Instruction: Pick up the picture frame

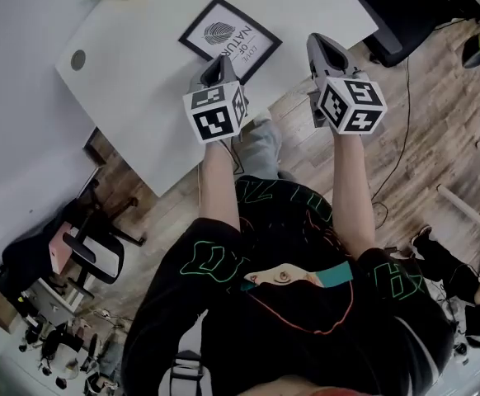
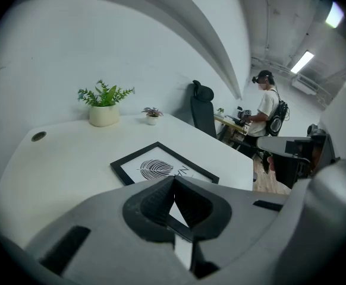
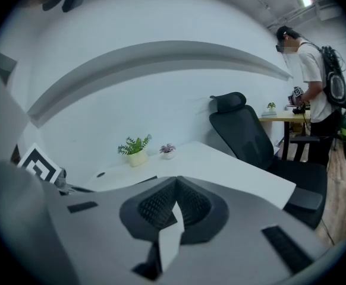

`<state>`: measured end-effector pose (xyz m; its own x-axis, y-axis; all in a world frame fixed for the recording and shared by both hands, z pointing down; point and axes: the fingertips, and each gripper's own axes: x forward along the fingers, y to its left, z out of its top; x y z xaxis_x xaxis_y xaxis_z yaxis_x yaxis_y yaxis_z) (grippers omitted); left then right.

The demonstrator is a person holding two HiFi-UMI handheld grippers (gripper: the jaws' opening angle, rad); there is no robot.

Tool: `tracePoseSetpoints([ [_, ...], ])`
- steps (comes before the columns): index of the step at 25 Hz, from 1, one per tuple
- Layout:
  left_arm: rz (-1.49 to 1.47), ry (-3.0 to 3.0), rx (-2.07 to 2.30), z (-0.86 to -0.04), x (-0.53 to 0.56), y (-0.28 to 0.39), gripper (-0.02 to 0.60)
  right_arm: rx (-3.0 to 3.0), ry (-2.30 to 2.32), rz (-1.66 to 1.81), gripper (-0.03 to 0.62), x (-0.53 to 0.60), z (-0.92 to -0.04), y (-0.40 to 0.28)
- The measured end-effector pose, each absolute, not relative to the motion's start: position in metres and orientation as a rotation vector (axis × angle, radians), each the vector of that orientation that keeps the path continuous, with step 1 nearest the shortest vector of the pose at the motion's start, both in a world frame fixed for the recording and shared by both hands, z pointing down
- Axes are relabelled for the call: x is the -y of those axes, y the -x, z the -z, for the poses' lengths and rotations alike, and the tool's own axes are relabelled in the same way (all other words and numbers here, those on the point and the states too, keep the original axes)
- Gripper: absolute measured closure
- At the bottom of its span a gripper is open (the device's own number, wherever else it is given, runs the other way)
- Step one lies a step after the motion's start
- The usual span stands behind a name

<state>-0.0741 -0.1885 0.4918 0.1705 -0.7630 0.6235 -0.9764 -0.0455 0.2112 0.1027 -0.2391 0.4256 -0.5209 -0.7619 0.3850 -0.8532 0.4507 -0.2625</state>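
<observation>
Floor (image 1: 438,139): wood planks, seen right of & below the tabletop in head view; cables lie on it.
Tabletop (image 1: 141,73): white, rounded corners, runs up to a white wall; carries frame, 2 plants.
Wearer (image 1: 289,304): black top w/ coloured line print, both forearms stretched fwd, one pair of tongs per hand.
Chair (image 3: 244,135): black office chair w/ headrest, at the tabletop's far-right side; also in left gripper view (image 2: 203,111).
2nd person (image 2: 267,108): white tee, backpack, stands at another desk in the background, well apart.
Frame (image 1: 230,38): black rim, white print w/ a dark leaf & lettering; lies flat on the tabletop, turned diagonal, near the right edge. In left gripper view (image 2: 161,168) it lies just ahead of the tips.
L tongs (image 1: 214,64): clenched, nothing between the tips (image 2: 174,180); tip over the frame's near corner, contact can't be told. Marker cube (image 1: 215,112) at the rear.
R tongs (image 1: 322,44): clenched, empty (image 3: 175,183); right of the frame, apart from it, by the tabletop's edge. Cube (image 1: 351,104) at the rear.
Big plant (image 2: 104,103): green, cream pot, far side by the wall.
Small plant (image 2: 153,115): purplish leaves, white pot, just right of the big one.
Hole (image 1: 77,59): round cable port, grey, near the tabletop's left corner.
</observation>
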Motion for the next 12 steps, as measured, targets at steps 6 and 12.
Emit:
tracePoseSetpoints([
  [6,-0.426,-1.75,1.696,-0.499,0.202,0.095,0.575,2.51,-1.275,-0.615,0.589,0.259,-0.432,-0.075],
  [12,-0.399,-1.704,1.719,-0.501,0.218,0.097,0.575,2.511,-1.176,-0.593,0.589,0.278,-0.435,-0.059],
])
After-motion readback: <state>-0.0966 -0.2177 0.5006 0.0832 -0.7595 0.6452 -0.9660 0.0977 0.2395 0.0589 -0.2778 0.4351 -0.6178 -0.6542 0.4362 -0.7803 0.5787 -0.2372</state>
